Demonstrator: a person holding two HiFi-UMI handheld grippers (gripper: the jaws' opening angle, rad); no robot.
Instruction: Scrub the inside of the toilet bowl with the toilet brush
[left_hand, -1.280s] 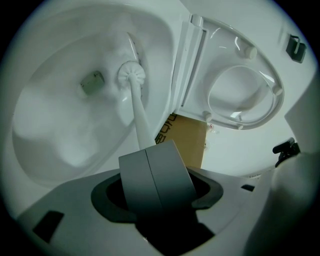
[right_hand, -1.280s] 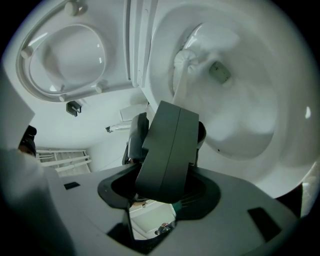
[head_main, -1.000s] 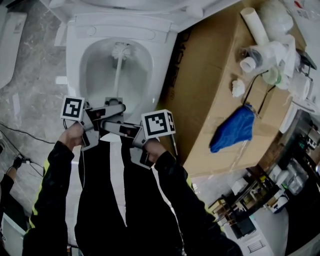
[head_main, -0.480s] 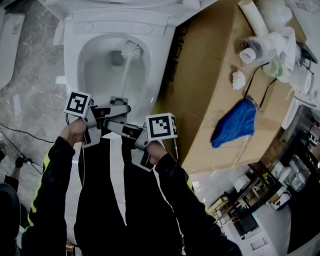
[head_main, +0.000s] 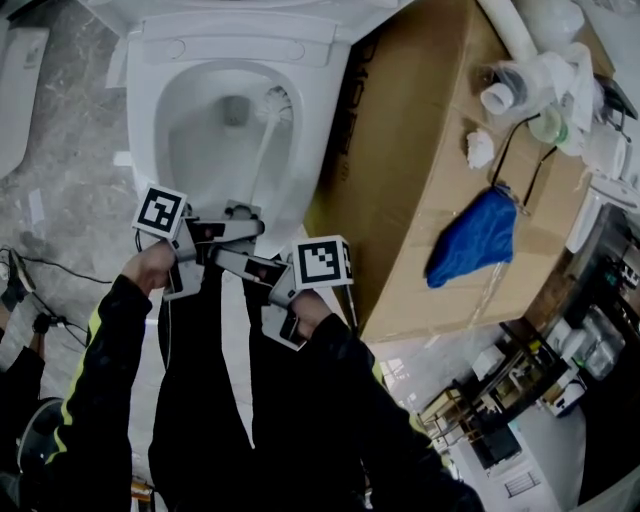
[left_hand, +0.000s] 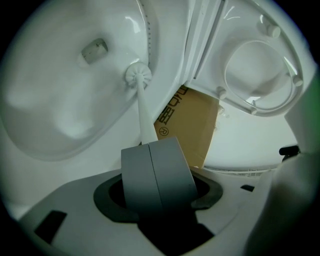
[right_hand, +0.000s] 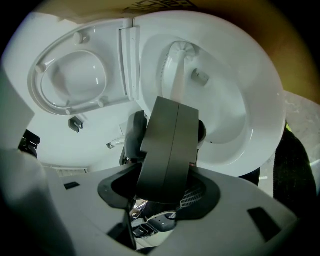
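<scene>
Currently, your left gripper (left_hand: 150, 145) and right gripper (right_hand: 172, 102) are each clamped tight on the toilet brush (head_main: 262, 150) handle. Its bristle head lies inside the toilet bowl (head_main: 146, 120), against the inner wall, upper centre of the head view.

The toilet brush (head_main: 266, 140) has swung rightwards: a second ago its head sat straight ahead of the left claw (head_main: 243, 226) and right claw (head_main: 228, 258), now it lies against the toilet bowl (head_main: 180, 150) wall ahead-right of them, handle slanting, uncovering the drain hole (head_main: 234, 108).
</scene>
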